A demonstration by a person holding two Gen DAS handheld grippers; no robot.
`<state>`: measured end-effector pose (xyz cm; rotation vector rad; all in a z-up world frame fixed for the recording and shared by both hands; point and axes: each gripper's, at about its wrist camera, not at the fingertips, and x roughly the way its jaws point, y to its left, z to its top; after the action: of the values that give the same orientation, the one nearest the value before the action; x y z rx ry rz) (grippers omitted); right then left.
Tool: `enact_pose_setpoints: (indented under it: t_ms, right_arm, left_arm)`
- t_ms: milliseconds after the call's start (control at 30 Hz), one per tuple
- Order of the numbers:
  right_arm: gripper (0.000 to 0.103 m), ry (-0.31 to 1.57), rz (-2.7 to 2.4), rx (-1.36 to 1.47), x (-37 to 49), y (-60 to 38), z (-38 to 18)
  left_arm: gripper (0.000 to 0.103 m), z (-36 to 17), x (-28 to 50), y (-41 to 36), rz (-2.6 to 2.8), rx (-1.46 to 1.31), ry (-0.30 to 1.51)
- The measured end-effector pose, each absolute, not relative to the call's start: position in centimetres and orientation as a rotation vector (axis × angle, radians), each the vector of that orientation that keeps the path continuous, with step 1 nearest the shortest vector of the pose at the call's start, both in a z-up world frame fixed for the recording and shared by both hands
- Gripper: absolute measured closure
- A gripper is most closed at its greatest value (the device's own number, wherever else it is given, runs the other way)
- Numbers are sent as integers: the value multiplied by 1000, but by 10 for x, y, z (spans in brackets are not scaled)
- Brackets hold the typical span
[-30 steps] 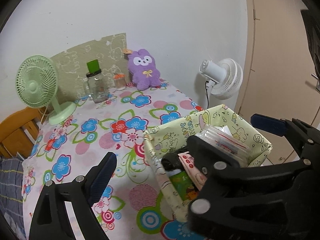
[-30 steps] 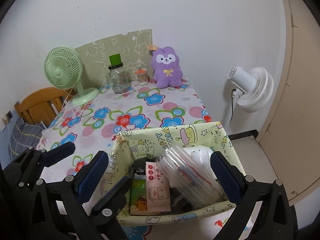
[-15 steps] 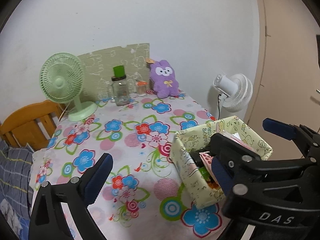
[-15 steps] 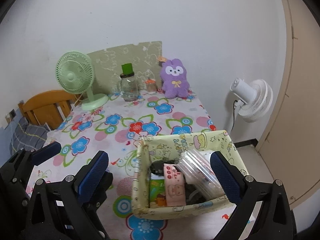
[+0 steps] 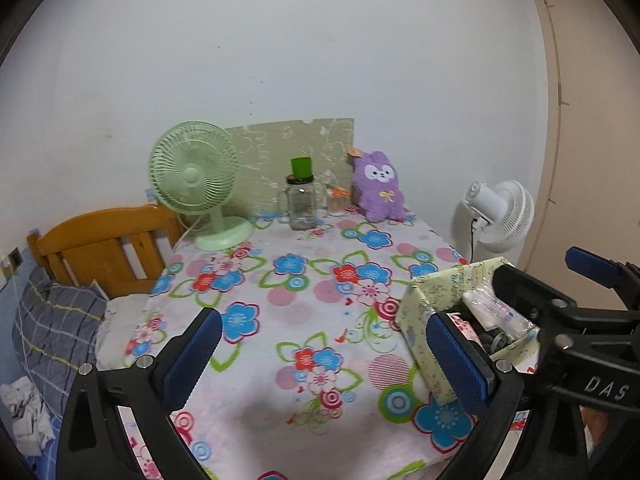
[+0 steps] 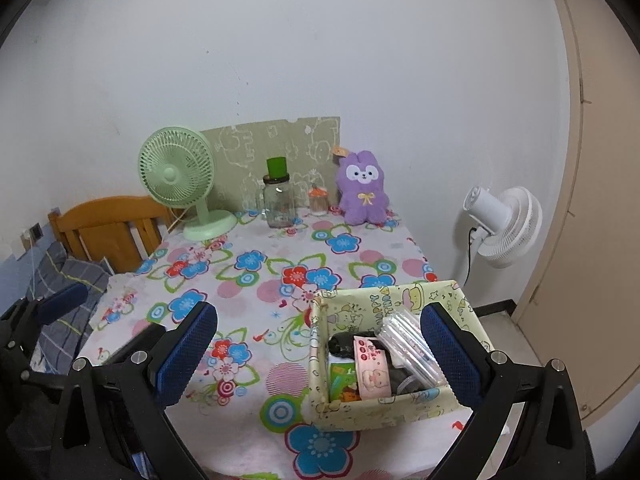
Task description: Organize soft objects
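Note:
A purple plush bunny [image 5: 378, 188] [image 6: 362, 190] sits upright against the wall at the far edge of the flowered table [image 5: 304, 320]. A yellow-green patterned fabric basket [image 6: 380, 408] [image 5: 416, 320] stands at the table's near right corner, holding a clear plastic pack, a pink packet and dark items. My left gripper [image 5: 322, 340] hovers above the near table, its jaws opening with nothing between them. My right gripper [image 6: 320, 332] hangs open over the basket's left side, its pads touching nothing.
At the back stand a green desk fan [image 5: 192, 176], a glass jar with a green lid [image 5: 301, 204] and a small orange-lidded jar [image 5: 338, 200]. A white fan [image 5: 500, 216] stands past the right edge. A wooden headboard [image 5: 100, 248] and bedding lie left.
Both grippers have drawn back and up from the basket, which now looks smaller and farther off. The left jaws have spread wider. The basket stays on the table.

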<state>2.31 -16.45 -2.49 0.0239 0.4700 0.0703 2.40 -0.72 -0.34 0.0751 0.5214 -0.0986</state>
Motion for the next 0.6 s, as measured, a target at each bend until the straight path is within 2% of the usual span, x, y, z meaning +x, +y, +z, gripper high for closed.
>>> enact_pose_setpoints:
  t_ms: [600]
  right_arm:
    - [1,416,40,42,-8,-161,-14]
  left_arm:
    - [0,14,-4,30,-31,27,446]
